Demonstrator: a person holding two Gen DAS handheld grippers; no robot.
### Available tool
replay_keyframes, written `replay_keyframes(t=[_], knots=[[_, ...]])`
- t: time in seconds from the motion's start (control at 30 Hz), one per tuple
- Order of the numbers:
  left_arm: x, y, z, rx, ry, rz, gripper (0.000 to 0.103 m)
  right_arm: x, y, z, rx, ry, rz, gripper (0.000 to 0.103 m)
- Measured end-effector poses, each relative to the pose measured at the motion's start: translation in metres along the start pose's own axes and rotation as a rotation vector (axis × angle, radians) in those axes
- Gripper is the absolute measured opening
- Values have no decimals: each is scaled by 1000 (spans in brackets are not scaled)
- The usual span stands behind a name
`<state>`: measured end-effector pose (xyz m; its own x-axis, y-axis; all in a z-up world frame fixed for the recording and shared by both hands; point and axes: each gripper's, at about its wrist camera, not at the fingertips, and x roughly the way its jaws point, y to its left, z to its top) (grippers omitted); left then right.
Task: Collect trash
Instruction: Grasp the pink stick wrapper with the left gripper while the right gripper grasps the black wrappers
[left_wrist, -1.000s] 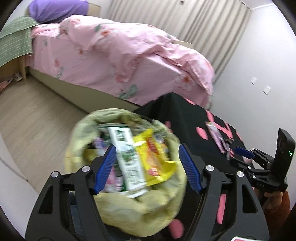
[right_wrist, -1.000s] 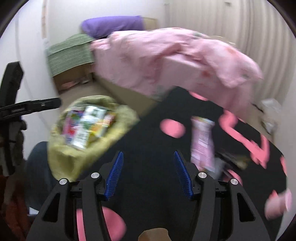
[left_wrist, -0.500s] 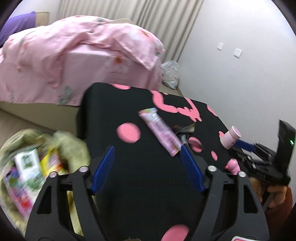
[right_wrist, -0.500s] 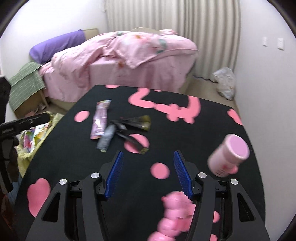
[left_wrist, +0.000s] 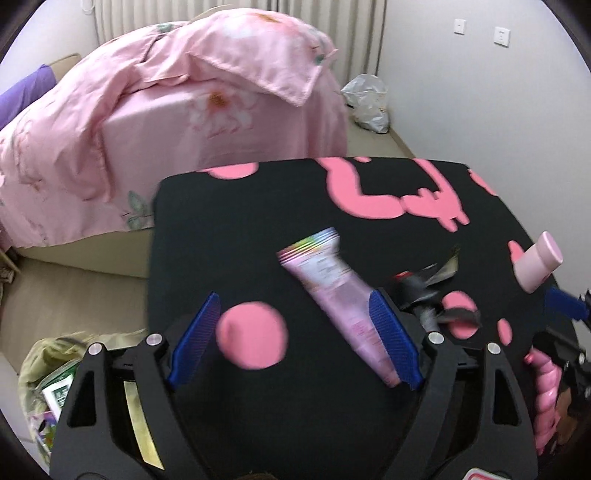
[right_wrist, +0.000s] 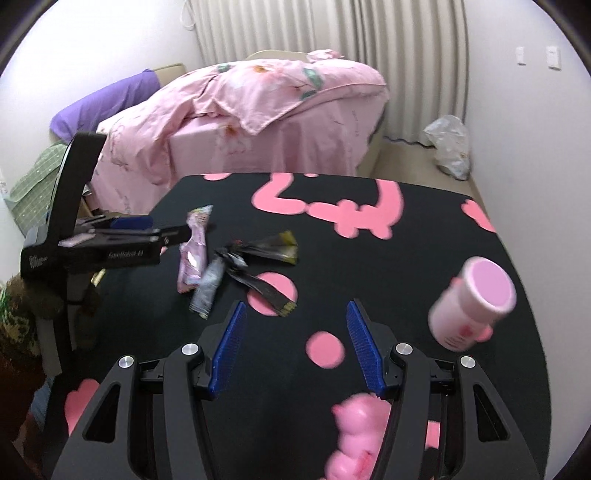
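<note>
A pink snack wrapper (left_wrist: 332, 284) lies on the black table with pink shapes (left_wrist: 258, 221), with dark and grey wrappers (left_wrist: 424, 291) beside it. They also show in the right wrist view: pink wrapper (right_wrist: 194, 254), grey wrapper (right_wrist: 207, 286), dark wrappers (right_wrist: 269, 247). My left gripper (left_wrist: 291, 341) is open and empty, hovering just before the pink wrapper. My right gripper (right_wrist: 295, 349) is open and empty over the table's near part. A yellow-green trash bag (left_wrist: 51, 369) full of wrappers sits at the lower left of the left wrist view.
A pink bottle (right_wrist: 472, 306) lies on the table's right side, and a pink twisted toy (right_wrist: 354, 439) near the front edge. A bed with pink bedding (right_wrist: 258, 110) stands behind the table. A white plastic bag (right_wrist: 448, 144) sits on the floor by the curtain.
Both grippers have swung from the trash bag toward the table. The left gripper now faces the wrappers and the bag has slid to the lower left edge of its view.
</note>
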<state>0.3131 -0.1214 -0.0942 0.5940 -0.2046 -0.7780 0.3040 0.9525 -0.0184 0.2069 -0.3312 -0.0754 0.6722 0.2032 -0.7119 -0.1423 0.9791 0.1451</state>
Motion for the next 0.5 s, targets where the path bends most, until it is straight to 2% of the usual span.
replay_keyframes(t=[0.07, 0.2, 0.3, 0.43, 0.5], knots=[[-6, 12, -5, -23, -7, 7, 79, 11, 8, 7, -9, 6, 24, 54], [-20, 33, -13, -78, -20, -24, 79, 45, 22, 24, 8, 40, 96, 53], [-33, 40, -19, -84, -42, -37, 79, 68, 28, 37, 21, 66, 118, 40], [-42, 42, -21, -89, -54, -54, 79, 94, 34, 40, 12, 140, 138, 32], [-44, 42, -21, -87, -59, -54, 79, 92, 34, 36, 9, 150, 170, 31]])
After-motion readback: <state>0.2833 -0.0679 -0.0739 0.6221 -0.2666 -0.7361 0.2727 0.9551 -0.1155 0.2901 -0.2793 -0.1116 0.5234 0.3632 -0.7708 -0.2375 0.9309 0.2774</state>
